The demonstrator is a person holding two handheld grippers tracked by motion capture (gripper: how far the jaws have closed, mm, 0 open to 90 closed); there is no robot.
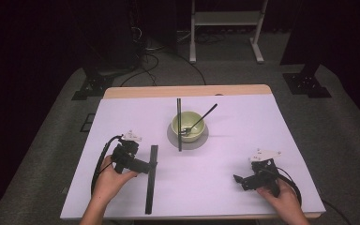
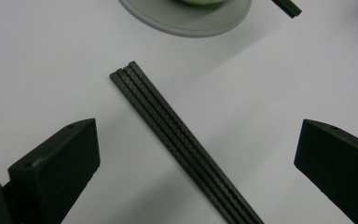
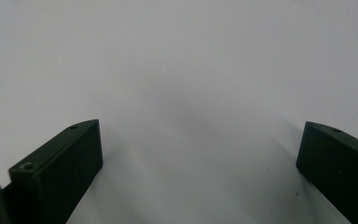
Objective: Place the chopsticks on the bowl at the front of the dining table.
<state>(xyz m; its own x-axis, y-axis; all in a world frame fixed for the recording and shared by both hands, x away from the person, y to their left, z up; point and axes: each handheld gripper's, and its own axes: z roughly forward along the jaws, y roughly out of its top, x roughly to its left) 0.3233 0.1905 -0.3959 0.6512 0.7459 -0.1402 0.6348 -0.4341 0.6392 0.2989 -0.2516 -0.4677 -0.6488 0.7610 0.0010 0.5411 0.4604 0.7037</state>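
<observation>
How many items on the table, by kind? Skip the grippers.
Bowl, green: 1
Plate under it, grey: 1
Chopsticks lying flat in a bundle, black: 3
Black sticks in or across the bowl: 2
Total: 7

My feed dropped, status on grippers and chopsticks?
Left hand-held gripper open over chopstick bundle. Right hand-held gripper open, over bare table. Nothing blocking.

A white-topped table with a pale wooden far edge stands on grey carpet. Behind it the room is dark, with black curtains, black stand feet, cables on the floor, and a white frame on 2 legs.
</observation>
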